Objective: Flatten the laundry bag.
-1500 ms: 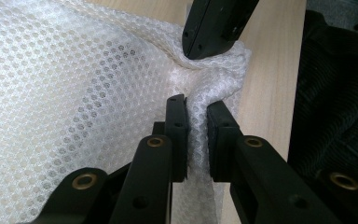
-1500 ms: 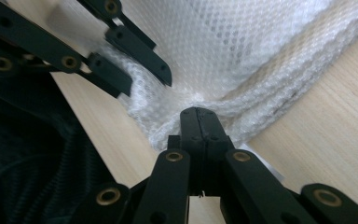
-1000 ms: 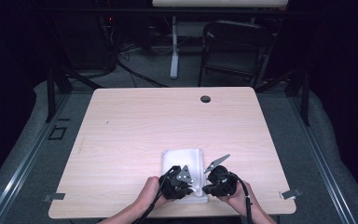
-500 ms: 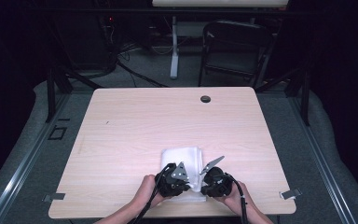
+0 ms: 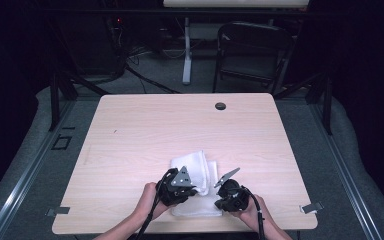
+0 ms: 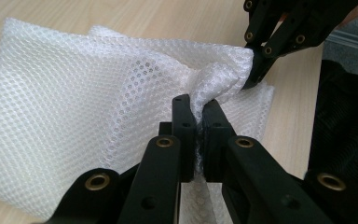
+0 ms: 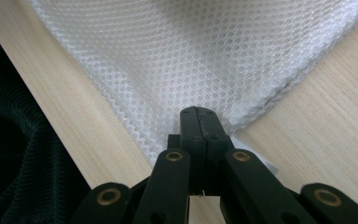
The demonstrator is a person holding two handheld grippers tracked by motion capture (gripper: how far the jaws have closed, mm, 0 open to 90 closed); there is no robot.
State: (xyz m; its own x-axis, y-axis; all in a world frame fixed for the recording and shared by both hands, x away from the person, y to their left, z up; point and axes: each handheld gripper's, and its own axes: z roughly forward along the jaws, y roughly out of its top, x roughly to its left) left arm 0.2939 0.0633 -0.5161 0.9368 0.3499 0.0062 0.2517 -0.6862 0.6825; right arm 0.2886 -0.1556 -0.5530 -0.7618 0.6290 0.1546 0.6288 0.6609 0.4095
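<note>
A white mesh cloth (image 5: 194, 169) lies folded on the wooden table (image 5: 180, 125) near its front edge. My left gripper (image 5: 186, 190) is at the cloth's near left part. In the left gripper view it (image 6: 199, 106) is shut on a bunched fold of the cloth (image 6: 74, 93), lifted a little off the table. My right gripper (image 5: 224, 194) is at the near right part of the cloth. Its jaws (image 7: 198, 113) are shut on the cloth's (image 7: 191, 51) edge, low over the wood. The left gripper view also has the right gripper (image 6: 255, 70) pinching the same cloth at top right.
A dark round grommet hole (image 5: 220, 106) sits near the table's far edge. A black chair (image 5: 252, 50) and a desk leg (image 5: 186, 50) stand on the floor beyond it. The table's front edge (image 5: 180, 232) runs just under both hands.
My left gripper has drifted slightly left and upward with the pinched fold of cloth. The right gripper has stayed in place.
</note>
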